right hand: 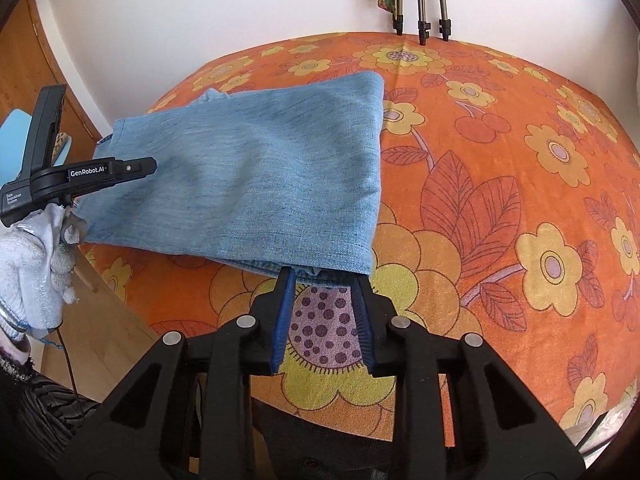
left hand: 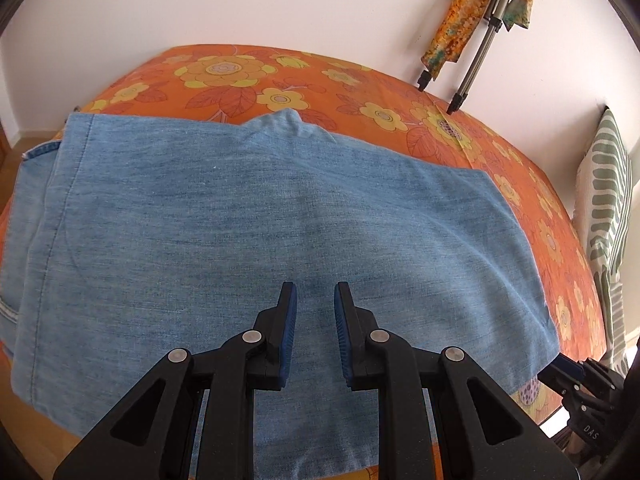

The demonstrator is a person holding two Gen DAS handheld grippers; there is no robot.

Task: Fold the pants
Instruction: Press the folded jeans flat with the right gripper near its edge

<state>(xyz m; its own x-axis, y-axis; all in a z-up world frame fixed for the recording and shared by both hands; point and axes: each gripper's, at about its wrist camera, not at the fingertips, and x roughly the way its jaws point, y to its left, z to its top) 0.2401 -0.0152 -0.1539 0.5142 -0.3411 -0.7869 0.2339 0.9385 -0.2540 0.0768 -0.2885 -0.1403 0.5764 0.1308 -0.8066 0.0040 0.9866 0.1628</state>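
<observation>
Right fingers [right hand: 362, 292] at folded pants' [right hand: 256, 184] near edge

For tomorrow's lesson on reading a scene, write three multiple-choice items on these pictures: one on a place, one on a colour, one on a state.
1. Where do the jeans lie?
A. on the flowered cover
B. on the wooden floor
C. over the tripod

2. What colour are the jeans?
A. black
B. light blue
C. green

3. How do the jeans lie?
A. hung up
B. rolled into a ball
C. folded flat in layers

Answers:
1 A, orange cover shows all round the jeans.
2 B, pale blue denim in both views.
3 C, stacked edges show at the right gripper, whose fingers flank that edge.
</observation>
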